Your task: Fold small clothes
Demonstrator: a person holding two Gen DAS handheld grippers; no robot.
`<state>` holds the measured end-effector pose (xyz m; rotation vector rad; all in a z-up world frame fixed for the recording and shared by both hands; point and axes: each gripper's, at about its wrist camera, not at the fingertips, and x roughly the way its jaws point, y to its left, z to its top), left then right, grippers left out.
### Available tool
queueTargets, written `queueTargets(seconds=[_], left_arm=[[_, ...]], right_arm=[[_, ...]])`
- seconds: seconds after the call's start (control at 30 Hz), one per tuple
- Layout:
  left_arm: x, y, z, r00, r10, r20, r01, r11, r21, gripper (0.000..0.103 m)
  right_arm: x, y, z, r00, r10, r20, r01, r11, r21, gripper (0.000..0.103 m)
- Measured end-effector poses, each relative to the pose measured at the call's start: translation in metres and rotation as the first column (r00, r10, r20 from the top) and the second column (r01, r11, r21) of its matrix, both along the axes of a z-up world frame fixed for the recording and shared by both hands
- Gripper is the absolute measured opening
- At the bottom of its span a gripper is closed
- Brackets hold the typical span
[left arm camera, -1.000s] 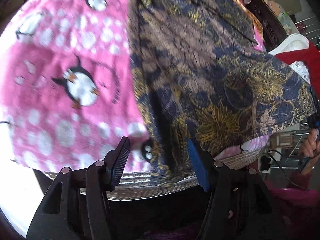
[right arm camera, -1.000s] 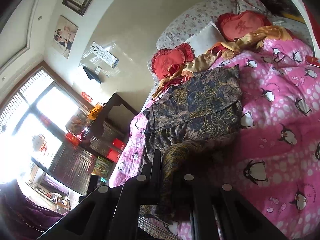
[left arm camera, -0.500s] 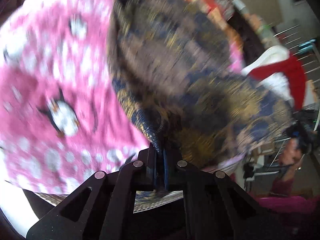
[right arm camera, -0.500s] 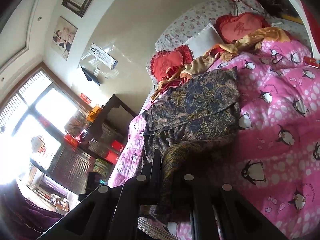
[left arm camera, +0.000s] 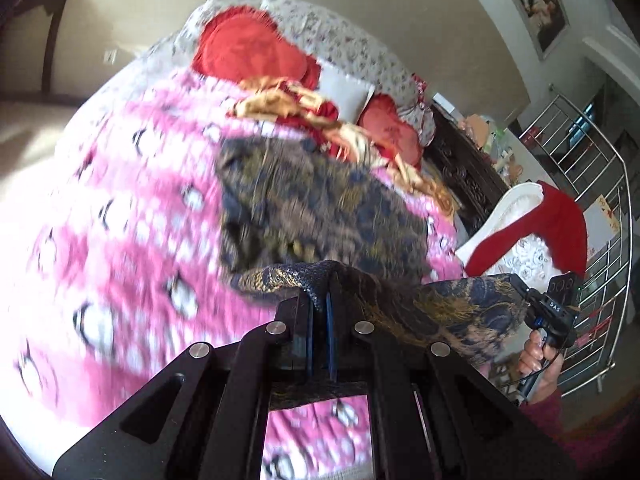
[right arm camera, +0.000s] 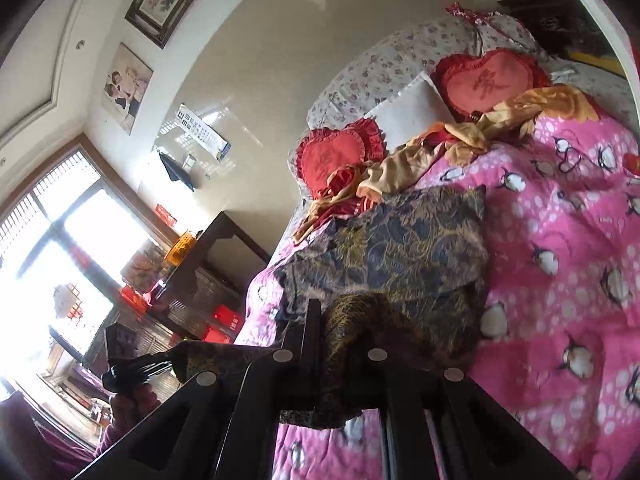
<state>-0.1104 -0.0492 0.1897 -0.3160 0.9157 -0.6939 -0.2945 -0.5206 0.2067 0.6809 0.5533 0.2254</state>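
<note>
"DAS" shows in white letters on the black body of the right gripper, seen from the left wrist view, and that is the one clear word here. Over on the right wrist view, an eye chart hangs on the wall with rows of shrinking symbols, too small to read. The red heart cushion carries a stitched character, not legible. The small red sign by the window stays unreadable.

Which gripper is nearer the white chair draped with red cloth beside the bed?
Right. The right gripper, shut on one end of the patterned garment, sits close beside the white chair. The left gripper clamps the garment farther along the penguin blanket, away from the chair.
</note>
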Motion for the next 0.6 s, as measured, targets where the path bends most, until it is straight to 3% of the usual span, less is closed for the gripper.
queueTargets(seconds=[0.1, 0.3, 0.6], left_arm=[[0.028, -0.016, 0.004, 1.000, 0.006, 0.029, -0.006, 1.000, 0.014, 0.003], [0.096, -0.046, -0.007, 0.999, 0.036, 0.002, -0.036, 0.998, 0.044, 0.003], [0.197, -0.080, -0.060, 0.990, 0.104, -0.096, -0.092, 0.988, 0.122, 0.003]], right_arm=[[0.028, -0.012, 0.000, 1.000, -0.028, -0.011, 0.027, 1.000, -0.016, 0.006], [0.086, -0.037, -0.014, 0.995, -0.071, -0.077, 0.070, 0.997, -0.017, 0.006], [0.189, -0.074, -0.058, 0.970, -0.104, -0.220, 0.099, 0.994, -0.033, 0.006]])
